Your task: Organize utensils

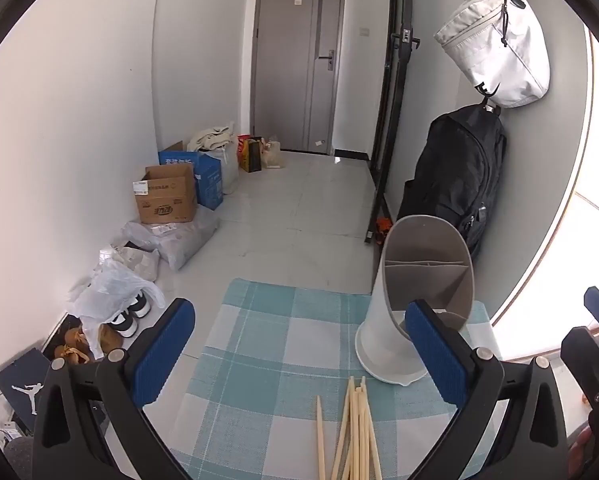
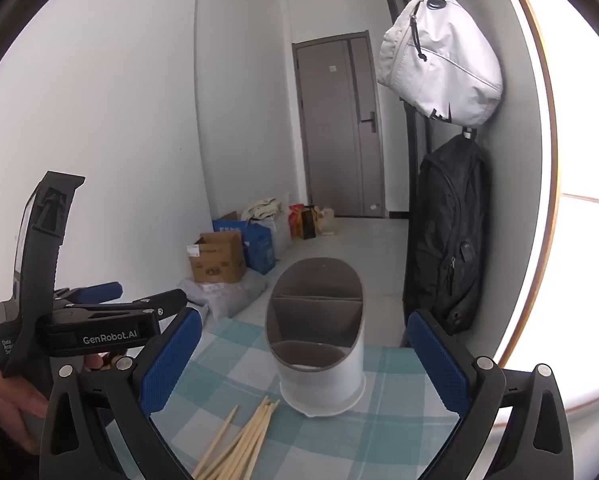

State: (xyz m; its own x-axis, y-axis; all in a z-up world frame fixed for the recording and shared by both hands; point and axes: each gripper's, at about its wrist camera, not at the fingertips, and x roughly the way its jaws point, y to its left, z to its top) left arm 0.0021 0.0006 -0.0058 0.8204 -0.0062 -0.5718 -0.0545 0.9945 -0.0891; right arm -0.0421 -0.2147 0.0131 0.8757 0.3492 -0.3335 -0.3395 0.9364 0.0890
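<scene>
A bundle of pale wooden chopsticks (image 1: 355, 428) lies on the blue-and-white checked cloth (image 1: 267, 344), one stick a little apart on the left. Behind them stands a white utensil holder (image 1: 411, 308) with a grey divided inside, upright and empty. My left gripper (image 1: 299, 356) hangs open above the cloth, its blue pads on either side of the chopstick tips. In the right wrist view, my right gripper (image 2: 303, 364) is open too, framing the holder (image 2: 319, 344) with the chopsticks (image 2: 243, 440) below. The left gripper (image 2: 111, 316) shows at the left, held by a hand (image 2: 7, 404).
The cloth's far edge (image 1: 299, 286) drops to a tiled floor. Cardboard boxes (image 1: 167, 194), plastic bags and shoes (image 1: 127, 316) line the left wall. A black backpack (image 1: 455, 176) and a white bag (image 1: 495, 40) hang on the right, by a bright window.
</scene>
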